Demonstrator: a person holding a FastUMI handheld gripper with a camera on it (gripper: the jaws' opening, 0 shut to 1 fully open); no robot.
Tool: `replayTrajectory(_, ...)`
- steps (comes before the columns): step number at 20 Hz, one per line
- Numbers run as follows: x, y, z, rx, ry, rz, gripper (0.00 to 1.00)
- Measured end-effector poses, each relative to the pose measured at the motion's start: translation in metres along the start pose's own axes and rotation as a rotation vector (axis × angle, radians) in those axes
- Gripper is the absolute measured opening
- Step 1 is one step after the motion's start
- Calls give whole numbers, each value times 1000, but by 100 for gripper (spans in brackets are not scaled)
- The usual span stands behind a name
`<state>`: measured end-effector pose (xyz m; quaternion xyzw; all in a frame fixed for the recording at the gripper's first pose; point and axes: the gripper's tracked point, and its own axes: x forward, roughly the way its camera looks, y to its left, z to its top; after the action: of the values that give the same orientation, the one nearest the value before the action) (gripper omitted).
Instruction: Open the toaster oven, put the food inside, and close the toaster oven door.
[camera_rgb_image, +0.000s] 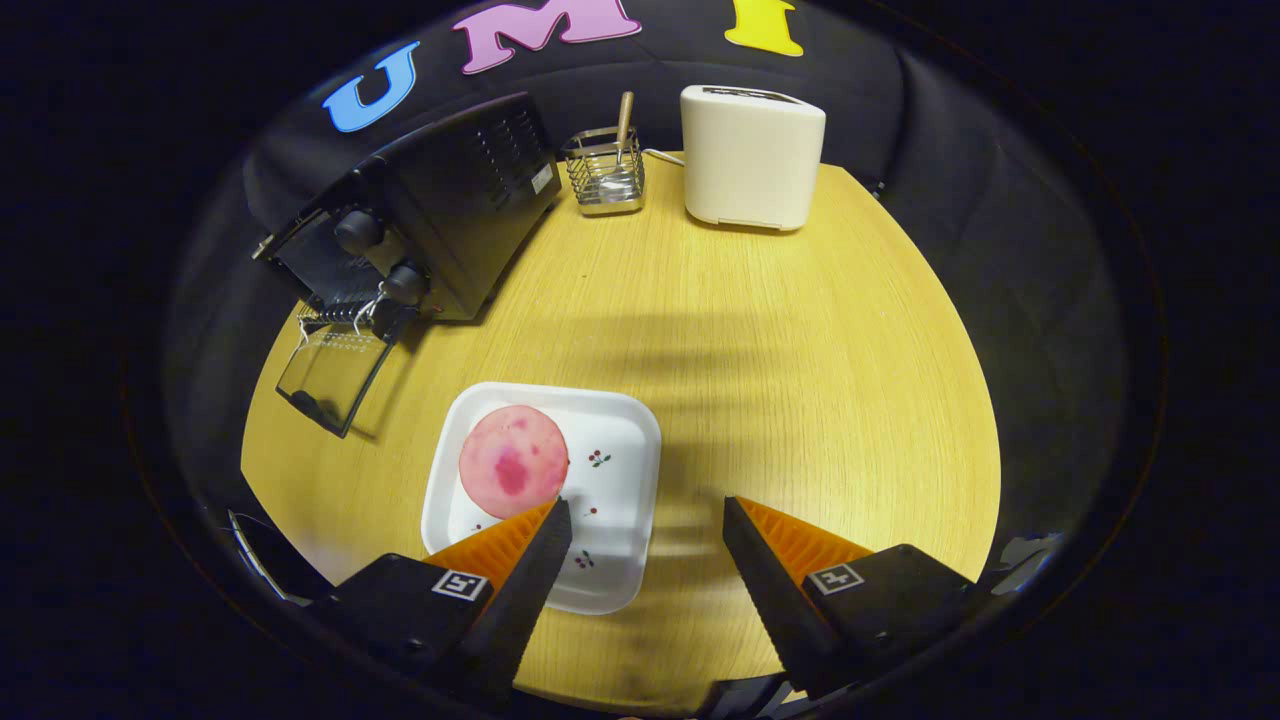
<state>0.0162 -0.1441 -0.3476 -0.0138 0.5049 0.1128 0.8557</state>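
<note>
Gripper view: the fingers (648, 520) spread wide, empty, above the wood-grain tabletop (800, 380); a round pink mottled food (513, 461) sits on a glossy white square plate (620, 470), near the open-doored black metal toaster oven (450, 210).

The near edge of the plate (610, 440) was covered by one finger of the claw (648, 512); the toaster oven's (440, 215) interior could not be made out.

We see our gripper (648, 515) spread wide, empty, above the plate (620, 470) with the food (514, 461); the toaster oven (440, 220) stands open at the tabletop's (800, 380) far-left corner.
</note>
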Motion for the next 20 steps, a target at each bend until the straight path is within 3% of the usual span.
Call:
replayTrajectory(5, 8, -5, -18, 29, 64, 12, 96)
replayTrajectory(7, 12, -6, -18, 24, 62, 1, 84)
replayTrajectory(9, 10, -6, -18, 29, 73, -3, 65)
replayTrajectory(11, 16, -12, -17, 32, 80, -24, 64)
replayTrajectory(13, 15, -15, -15, 43, 86, -41, 50)
replayTrajectory(14, 14, -14, -16, 57, 91, -25, 37)
replayTrajectory(16, 16, -10, -17, 87, 105, 14, 21)
replayTrajectory(20, 17, -8, -16, 129, 113, 112, 9)
